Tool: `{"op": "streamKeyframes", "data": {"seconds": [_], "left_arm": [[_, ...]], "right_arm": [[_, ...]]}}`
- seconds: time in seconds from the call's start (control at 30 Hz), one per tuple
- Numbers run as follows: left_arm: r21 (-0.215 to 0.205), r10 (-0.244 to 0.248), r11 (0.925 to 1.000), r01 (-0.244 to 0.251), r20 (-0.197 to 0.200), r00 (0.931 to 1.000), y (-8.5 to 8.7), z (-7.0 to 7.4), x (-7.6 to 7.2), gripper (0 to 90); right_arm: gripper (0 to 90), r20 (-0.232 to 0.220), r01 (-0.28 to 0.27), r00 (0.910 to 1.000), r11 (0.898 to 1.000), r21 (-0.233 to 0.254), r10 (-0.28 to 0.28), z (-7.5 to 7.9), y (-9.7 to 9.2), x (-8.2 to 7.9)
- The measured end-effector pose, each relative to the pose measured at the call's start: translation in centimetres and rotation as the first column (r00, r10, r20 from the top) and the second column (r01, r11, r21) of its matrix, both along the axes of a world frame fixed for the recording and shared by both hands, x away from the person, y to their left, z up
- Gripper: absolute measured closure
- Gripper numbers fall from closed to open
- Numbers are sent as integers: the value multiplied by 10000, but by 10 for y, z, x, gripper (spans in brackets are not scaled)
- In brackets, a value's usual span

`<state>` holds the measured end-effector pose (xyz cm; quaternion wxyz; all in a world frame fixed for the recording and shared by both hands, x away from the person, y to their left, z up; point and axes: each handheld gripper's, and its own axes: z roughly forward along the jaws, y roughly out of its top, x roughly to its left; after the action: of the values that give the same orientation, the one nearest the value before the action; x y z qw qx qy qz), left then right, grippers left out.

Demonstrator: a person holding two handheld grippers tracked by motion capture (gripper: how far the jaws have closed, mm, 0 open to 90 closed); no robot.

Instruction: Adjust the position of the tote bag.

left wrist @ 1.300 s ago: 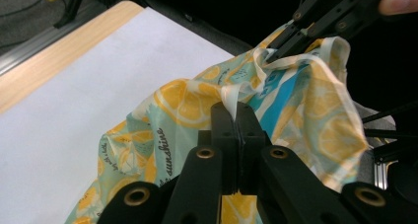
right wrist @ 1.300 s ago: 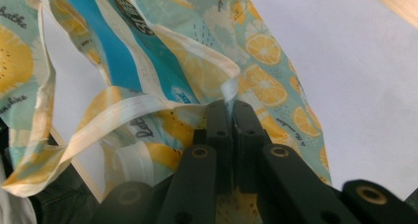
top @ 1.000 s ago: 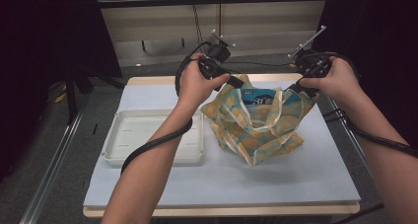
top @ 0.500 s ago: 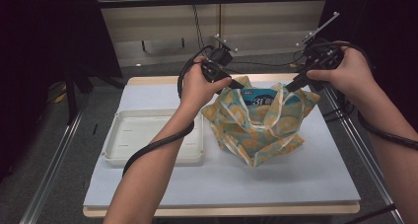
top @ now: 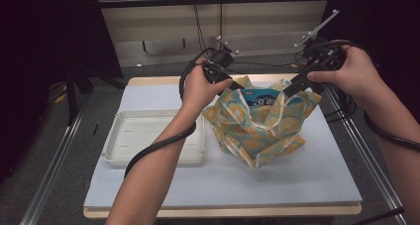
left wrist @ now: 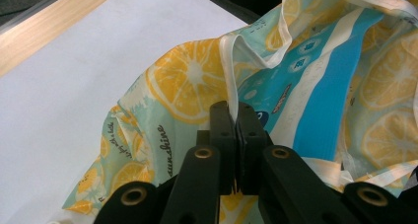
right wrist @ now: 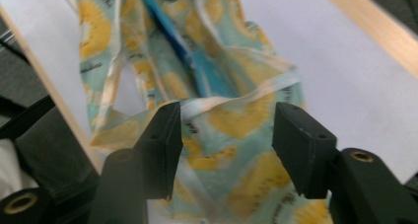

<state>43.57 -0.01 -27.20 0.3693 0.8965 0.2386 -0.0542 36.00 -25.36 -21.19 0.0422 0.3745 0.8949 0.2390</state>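
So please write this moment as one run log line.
left tongs: shut on bag rim | right tongs: just opened, off bag | lemon-print bag: on table, blue pack inside | tray: beside bag

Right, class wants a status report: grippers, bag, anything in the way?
Left gripper shut on bag rim. Right gripper just opened, rim loose between its jaws. Blue pack inside. White tray beside, not blocking.
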Motion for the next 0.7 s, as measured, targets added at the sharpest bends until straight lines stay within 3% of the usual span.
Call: {"op": "streamKeyframes", "data": {"seconds": [0.1,0.13,0.3,0.33,0.4,0.53,0.57,0.7], "left_arm": [[-62,-4,10000,4,-7,10000,-1,-1,-1,885],[123,-172,9998,172,43,9998,-1,0,0,886],[-9,-22,10000,22,7,10000,0,-1,0,885],[14,-50,10000,50,16,10000,1,-2,0,885],[30,-29,10000,29,12,10000,1,-2,0,885],[-59,-32,10000,32,-57,10000,2,-3,1,884],[78,-120,9999,120,-4,9999,3,-3,1,884],[64,-75,10000,75,-44,10000,5,-5,1,882]], "right_arm": [[533,-241,-271,9994,9993,-273,264,-9,5,1],[562,-246,-465,9987,9984,-314,458,-12,6,2],[695,-378,-446,9984,9979,-462,429,-17,11,3],[758,-389,-252,9990,9981,-557,230,-15,10,3],[772,-338,-254,9992,9981,-553,236,-14,10,4],[829,-284,-70,9996,9998,-195,65,-5,8,3],[838,-302,-23,9995,9999,-113,20,-3,8,3],[884,36,234,9997,9979,598,-236,8,3,4]]}}
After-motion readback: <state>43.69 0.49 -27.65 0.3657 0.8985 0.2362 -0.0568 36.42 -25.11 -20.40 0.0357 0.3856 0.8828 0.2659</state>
